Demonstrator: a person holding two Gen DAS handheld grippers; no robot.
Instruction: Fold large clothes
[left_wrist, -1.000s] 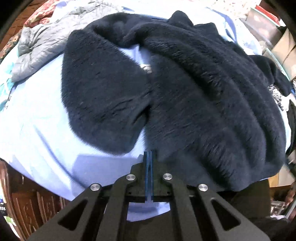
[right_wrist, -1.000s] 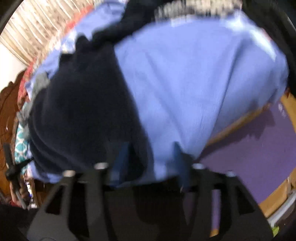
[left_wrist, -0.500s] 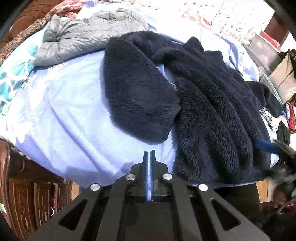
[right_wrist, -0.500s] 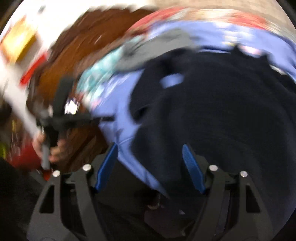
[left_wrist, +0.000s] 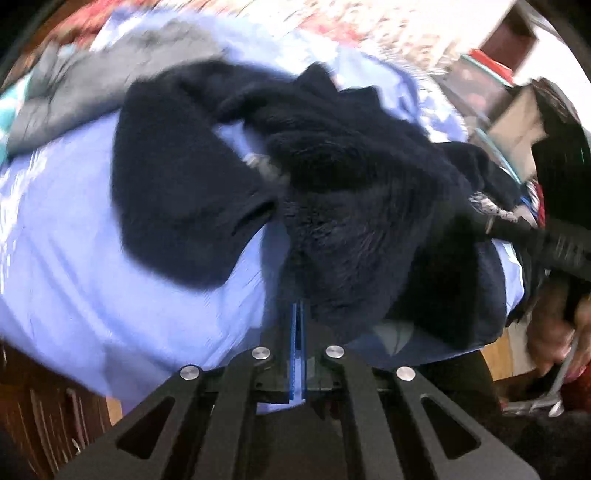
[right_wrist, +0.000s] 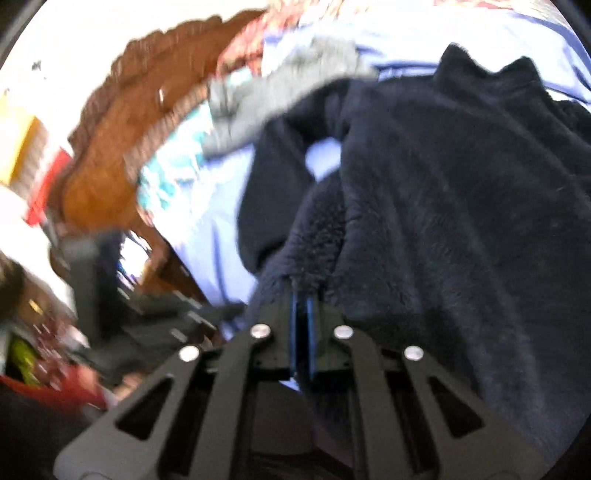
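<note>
A dark navy fleece jacket (left_wrist: 351, 184) lies crumpled on a bed with a light blue sheet (left_wrist: 92, 258), one sleeve spread to the left. My left gripper (left_wrist: 297, 306) is shut, its blue pads together at the jacket's near edge; a pinch on the cloth does not show. In the right wrist view the fleece jacket (right_wrist: 443, 184) fills the right half. My right gripper (right_wrist: 303, 295) is shut on a bunched fold of its hem. From the left wrist view the right gripper (left_wrist: 484, 221) bites the lifted right edge of the jacket.
A grey garment (left_wrist: 110, 85) lies at the far left of the bed, also as the grey garment (right_wrist: 280, 96). A carved wooden bed frame (right_wrist: 122, 147) borders the blue sheet (right_wrist: 214, 206). Boxes (left_wrist: 517, 122) and a person's hand (left_wrist: 554, 332) crowd the right side.
My right gripper swung over from the bare sheet to the jacket's hem and went from open to shut on it. The jacket's right edge rose. The left gripper drew back, then returned to the hem.
</note>
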